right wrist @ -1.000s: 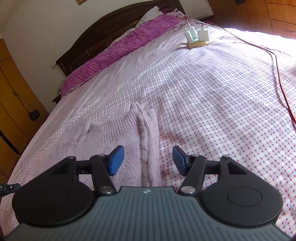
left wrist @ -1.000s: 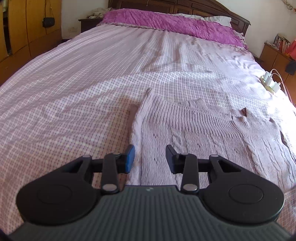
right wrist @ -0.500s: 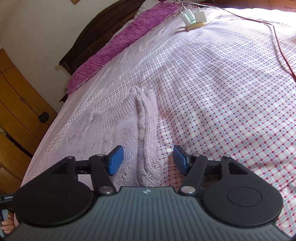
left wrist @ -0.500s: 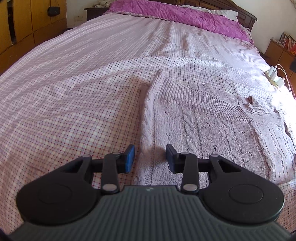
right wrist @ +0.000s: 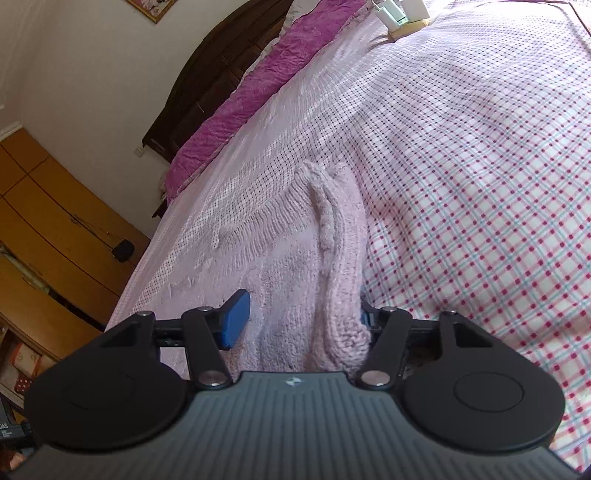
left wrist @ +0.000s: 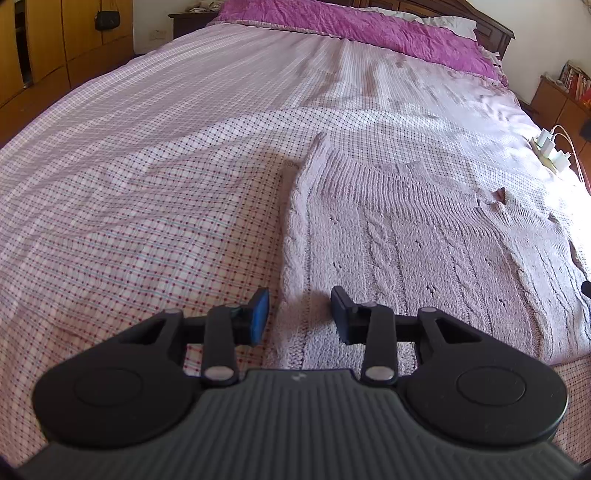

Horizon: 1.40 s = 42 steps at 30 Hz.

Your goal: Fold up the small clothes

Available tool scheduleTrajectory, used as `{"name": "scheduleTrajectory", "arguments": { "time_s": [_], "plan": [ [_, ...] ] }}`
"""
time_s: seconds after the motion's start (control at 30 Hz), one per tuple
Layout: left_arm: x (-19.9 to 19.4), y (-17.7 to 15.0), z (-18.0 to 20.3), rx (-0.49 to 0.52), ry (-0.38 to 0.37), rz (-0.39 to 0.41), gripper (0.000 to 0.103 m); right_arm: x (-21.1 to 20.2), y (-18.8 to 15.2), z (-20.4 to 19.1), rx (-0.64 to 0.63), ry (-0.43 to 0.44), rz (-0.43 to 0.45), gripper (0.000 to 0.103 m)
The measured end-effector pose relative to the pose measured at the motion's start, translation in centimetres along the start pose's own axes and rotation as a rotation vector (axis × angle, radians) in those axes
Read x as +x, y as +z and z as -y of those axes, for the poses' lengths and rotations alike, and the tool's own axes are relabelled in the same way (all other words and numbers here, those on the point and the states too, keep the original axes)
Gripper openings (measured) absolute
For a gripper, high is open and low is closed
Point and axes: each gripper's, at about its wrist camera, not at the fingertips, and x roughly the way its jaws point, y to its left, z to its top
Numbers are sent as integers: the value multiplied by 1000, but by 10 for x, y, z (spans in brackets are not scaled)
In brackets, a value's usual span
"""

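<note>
Pink knit sweater [left wrist: 424, 236] flat on checked bedsheet [left wrist: 147, 206], both jaws open astride its edges, right view alone shows rolled edge [right wrist: 341, 258]

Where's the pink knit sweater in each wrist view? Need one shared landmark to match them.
Left wrist: sweater fills the centre-right, its left edge running down between the open left gripper fingers.
Right wrist: sweater lies centre-left, its thick right edge between the open right gripper fingers.
Shared landmark: the magenta blanket at the headboard.

Both wrist cams sit low, close over the bed [left wrist: 147, 184], facing the headboard [right wrist: 207, 85]; left view level, right tilted; both share the pink sweater [left wrist: 424, 240].
</note>
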Motion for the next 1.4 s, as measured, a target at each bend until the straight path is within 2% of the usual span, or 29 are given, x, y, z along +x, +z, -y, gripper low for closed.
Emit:
{"name": "scheduleTrajectory", "arguments": {
  "time_s": [0.1,0.17,0.27,0.57,0.9,1.2,1.4],
  "plan": [
    [-2,1,0,5,3,3,39,1,2,4,33,9,13,51],
    [-3,1,0,6,3,5,39,1,3,8,57,4,19,35],
    [-7,2,-1,6,7,5,39,-4,3,11,98,42,41,30],
    [-23,10,-15,-14,13,20,39,-12,16,-34,37,111,91,29],
    [-41,16,-34,-44,9,43,39,-1,24,-130,-126,215,67,28],
    [-60,18,-63,-68,27,77,39,31,-1,-225,-253,318,-20,28],
    [-68,22,-83,-74,53,96,39,69,-48,-279,-376,321,-148,28]
  ]
}}
